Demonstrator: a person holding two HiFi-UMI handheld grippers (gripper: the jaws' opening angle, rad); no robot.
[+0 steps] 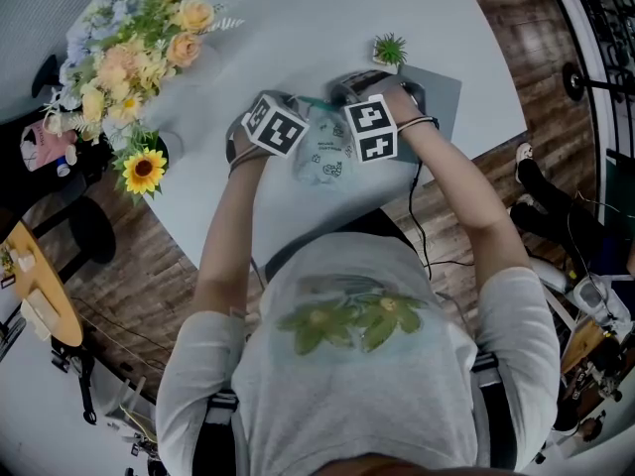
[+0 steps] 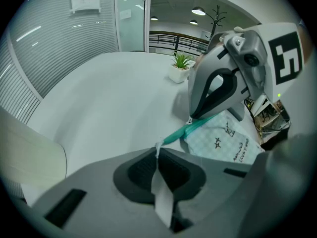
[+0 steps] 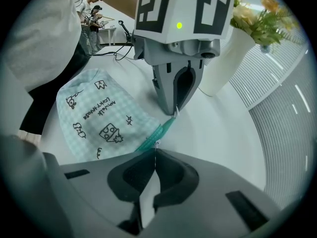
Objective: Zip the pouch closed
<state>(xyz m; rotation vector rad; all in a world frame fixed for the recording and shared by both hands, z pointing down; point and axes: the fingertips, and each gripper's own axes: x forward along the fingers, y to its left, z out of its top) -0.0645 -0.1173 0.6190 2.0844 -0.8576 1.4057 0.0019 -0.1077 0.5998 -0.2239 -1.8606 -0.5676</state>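
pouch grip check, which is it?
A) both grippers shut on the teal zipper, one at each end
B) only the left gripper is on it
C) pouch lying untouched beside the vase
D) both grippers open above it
A: the left gripper and the right gripper each show closed jaws pinching one end of the teal zipper along the top of the checked pouch.

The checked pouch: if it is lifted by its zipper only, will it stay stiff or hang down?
Probably floppy: the checked pouch curves softly under the teal zipper, which the left gripper and right gripper both pinch. It seems light: thin cloth, little bulge. The fabric likely grips well rather than slipping.
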